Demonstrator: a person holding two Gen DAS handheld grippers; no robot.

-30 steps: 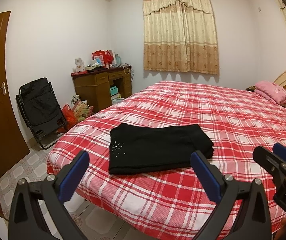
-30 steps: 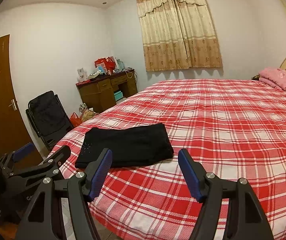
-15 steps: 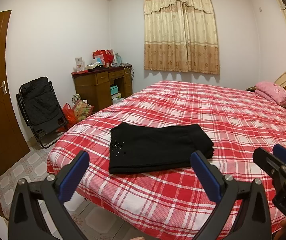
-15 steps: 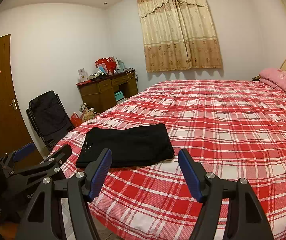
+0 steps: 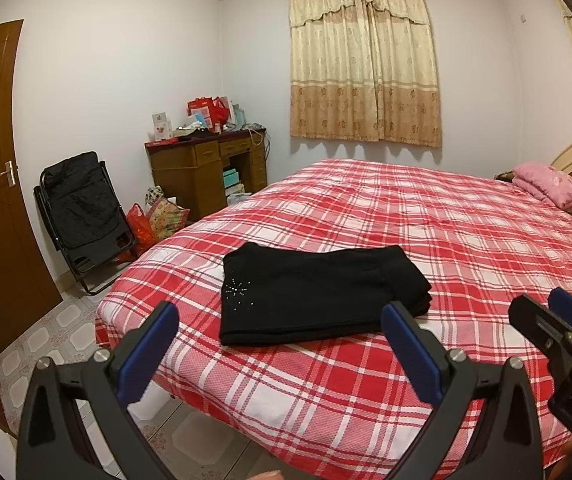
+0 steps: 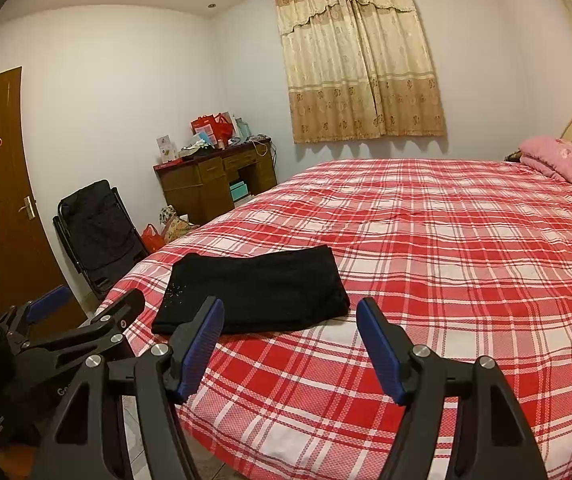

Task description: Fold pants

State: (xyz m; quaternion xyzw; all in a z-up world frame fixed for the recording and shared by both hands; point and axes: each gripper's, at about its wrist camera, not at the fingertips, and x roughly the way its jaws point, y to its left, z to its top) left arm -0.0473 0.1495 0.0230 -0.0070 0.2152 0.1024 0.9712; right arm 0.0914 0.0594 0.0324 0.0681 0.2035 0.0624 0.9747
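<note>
Clearly the black pants (image 5: pixel 317 300) lie as a compact folded rectangle near the foot corner of the plaid bed (image 5: pixel 465 240), with both of my tools held back from them, touching nothing. My left gripper (image 5: pixel 278 344) stands with its blue pads wide apart and empty; my right gripper (image 6: pixel 289 340) is likewise spread, nothing between its pads. I judge the folding nearly or fully done, so the careful thing is to check the stack: the layers at the right end look slightly stepped, and if I tidy them I should pinch only the top edge and slide gently, so the bundle does not drag across the cover. From the left wrist view I see that layered right end and the sparkly motif (image 5: pixel 238 291) plainly. From the right wrist view I get the pants' near left corner partly hidden behind a pad, but more of the open bedspread to the right.
</note>
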